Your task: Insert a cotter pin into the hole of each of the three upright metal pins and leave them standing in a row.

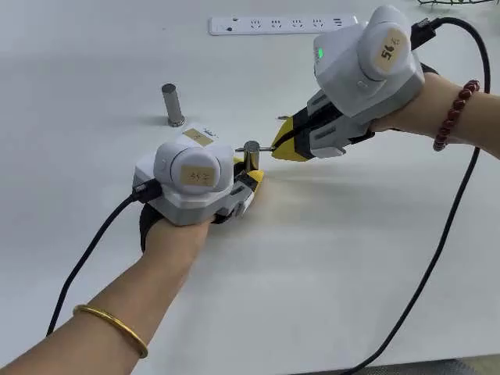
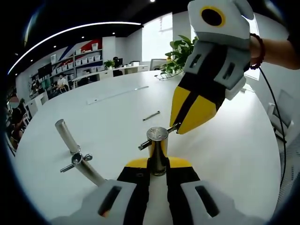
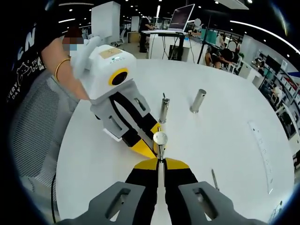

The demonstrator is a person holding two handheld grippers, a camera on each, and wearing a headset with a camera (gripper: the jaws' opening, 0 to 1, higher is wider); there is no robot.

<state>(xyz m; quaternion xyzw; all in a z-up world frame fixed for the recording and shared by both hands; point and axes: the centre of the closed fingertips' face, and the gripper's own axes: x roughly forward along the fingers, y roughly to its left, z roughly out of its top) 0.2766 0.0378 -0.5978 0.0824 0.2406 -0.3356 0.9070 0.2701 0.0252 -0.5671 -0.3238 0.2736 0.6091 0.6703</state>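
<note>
Left claw (image 1: 250, 181) clamped on the lower shaft of the held metal pin (image 1: 251, 154), upright on the white surface (image 1: 328, 266). Right claw (image 1: 279, 148), just right of that pin, pinched closed on a cotter pin (image 2: 174, 127) whose shank passes through the pin's hole. Left gripper view: left of the held metal pin, a fitted pin (image 2: 86, 169) and a bare pin (image 2: 65, 136); beyond it, a loose cotter pin (image 2: 151, 115). Head view: a power strip (image 1: 281, 25) far beyond.

White table (image 1: 328, 266), silver metal pin (image 1: 251, 153), yellow-black left gripper (image 1: 251, 176), yellow-black right gripper (image 1: 280, 150), red bracelet (image 1: 454, 116), gold bangle (image 1: 117, 330)
</note>
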